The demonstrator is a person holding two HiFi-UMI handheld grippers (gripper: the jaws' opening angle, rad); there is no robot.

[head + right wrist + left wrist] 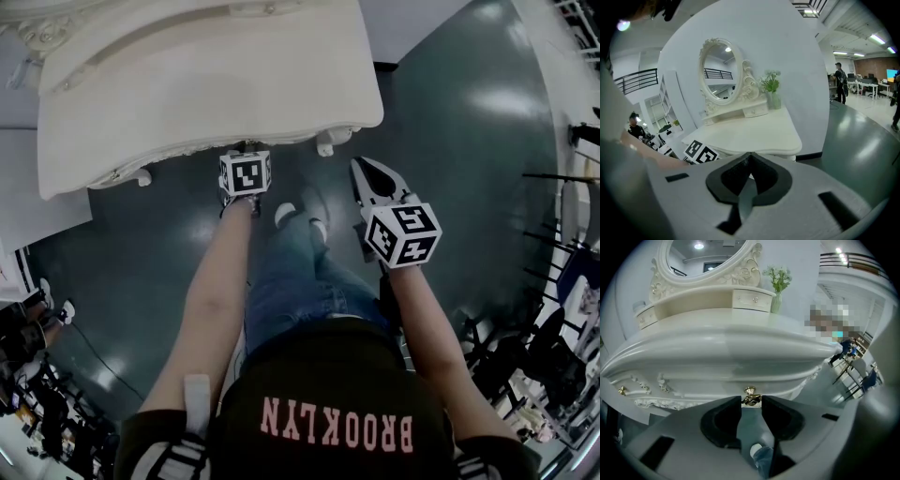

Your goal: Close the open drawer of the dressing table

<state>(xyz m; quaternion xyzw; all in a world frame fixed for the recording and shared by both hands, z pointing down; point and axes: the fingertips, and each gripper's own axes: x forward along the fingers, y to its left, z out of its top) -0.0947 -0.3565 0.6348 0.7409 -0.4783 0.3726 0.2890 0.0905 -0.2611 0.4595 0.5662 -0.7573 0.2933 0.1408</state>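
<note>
The cream dressing table [206, 75] fills the top of the head view, and its top hides the drawer there. In the left gripper view the drawer's brass knob [750, 397] sits exactly between the tips of my left gripper [751, 400], whose jaws close on its two sides. The drawer front [722, 380] looks about level with the carved apron. My left gripper [246, 161] is at the table's front edge. My right gripper [360, 167] hangs over the floor to the right of the table, its jaws together and holding nothing; its tips [750, 155] meet.
An oval mirror [719, 72], small top drawers [751, 298] and a vase of flowers [771, 91] stand at the table's back. A table foot [330, 142] and the person's shoe [284, 214] are on the dark green floor. Chairs and desks stand at the right.
</note>
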